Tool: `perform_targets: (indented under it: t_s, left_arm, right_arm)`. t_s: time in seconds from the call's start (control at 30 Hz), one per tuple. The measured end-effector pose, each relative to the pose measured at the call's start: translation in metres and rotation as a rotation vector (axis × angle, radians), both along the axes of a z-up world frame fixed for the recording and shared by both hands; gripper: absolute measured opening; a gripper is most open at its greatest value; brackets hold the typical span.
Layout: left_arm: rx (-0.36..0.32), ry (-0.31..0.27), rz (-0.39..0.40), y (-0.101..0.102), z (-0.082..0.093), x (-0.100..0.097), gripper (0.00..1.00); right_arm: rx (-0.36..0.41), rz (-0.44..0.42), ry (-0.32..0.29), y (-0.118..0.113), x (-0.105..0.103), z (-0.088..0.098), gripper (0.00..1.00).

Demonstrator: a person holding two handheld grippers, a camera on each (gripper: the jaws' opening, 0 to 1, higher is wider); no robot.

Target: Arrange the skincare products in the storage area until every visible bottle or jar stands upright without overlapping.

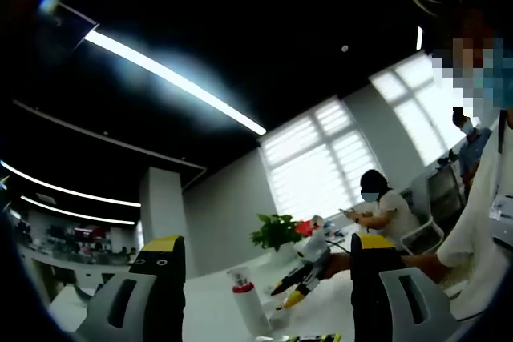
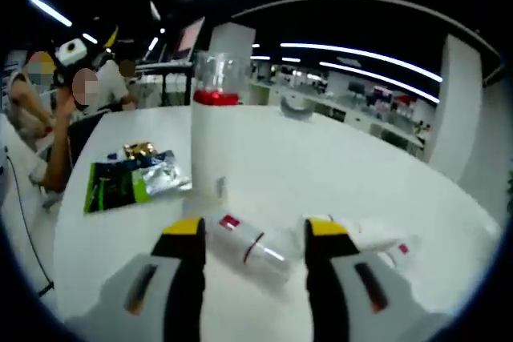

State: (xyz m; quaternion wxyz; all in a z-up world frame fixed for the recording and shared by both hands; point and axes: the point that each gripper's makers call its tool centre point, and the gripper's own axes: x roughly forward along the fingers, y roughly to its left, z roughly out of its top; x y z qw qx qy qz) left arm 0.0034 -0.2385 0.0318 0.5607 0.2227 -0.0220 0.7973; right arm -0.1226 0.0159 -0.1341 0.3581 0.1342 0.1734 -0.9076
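Right gripper (image 2: 255,250) fingers open over a lying bottle (image 2: 250,247); tall bottle (image 2: 210,146) upright beyond. Left gripper (image 1: 268,266) open, surface (image 1: 337,302) below.

White bottle (image 2: 211,146), red collar; yellow-tipped tongs (image 2: 255,230).

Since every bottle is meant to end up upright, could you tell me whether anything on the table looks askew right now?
Yes. In the right gripper view, a white bottle with red markings lies on its side on the white table, just ahead of the open right claw. A white tube lies flat beside it. The tall red-collared bottle behind stands upright.
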Motion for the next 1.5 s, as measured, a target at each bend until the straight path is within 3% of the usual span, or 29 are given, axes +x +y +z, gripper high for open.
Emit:
perform_targets:
  t_s: [0.27,0.5,0.63,1.0,1.1,1.17,1.23,1.3,1.5]
  left_arm:
    - [-0.013,0.002,0.001,0.003,-0.003,0.001,0.86]
    - [-0.008,0.013,-0.016,0.004,-0.001,0.003,0.86]
    - [-0.02,0.013,-0.01,0.005,-0.004,0.0,0.86]
    - [-0.02,0.012,-0.007,0.004,-0.004,-0.001,0.86]
    - [-0.023,0.014,-0.006,0.004,-0.004,-0.001,0.86]
    - [-0.023,0.012,-0.009,0.005,-0.004,0.0,0.86]
    - [-0.023,0.012,-0.011,0.005,-0.005,0.0,0.86]
    - [-0.026,0.013,-0.012,0.005,-0.005,0.0,0.86]
    - [-0.022,0.011,-0.012,0.004,-0.005,-0.001,0.86]
  right_arm:
    - [-0.043,0.002,-0.035,0.013,-0.008,-0.026,0.51]
    - [-0.04,0.067,-0.099,0.012,-0.005,-0.042,0.52]
    - [-0.052,0.068,-0.074,0.018,-0.002,-0.038,0.48]
    - [-0.098,0.102,-0.109,0.024,0.006,-0.032,0.31]
    - [-0.089,0.098,-0.095,0.029,0.002,-0.031,0.36]
    - [-0.042,0.091,0.003,0.038,-0.005,-0.022,0.43]
    - [-0.096,0.117,0.043,0.038,-0.008,-0.009,0.42]
    - [-0.147,0.171,0.025,0.029,-0.004,-0.005,0.43]
    - [-0.103,0.196,-0.063,0.022,-0.012,-0.012,0.48]
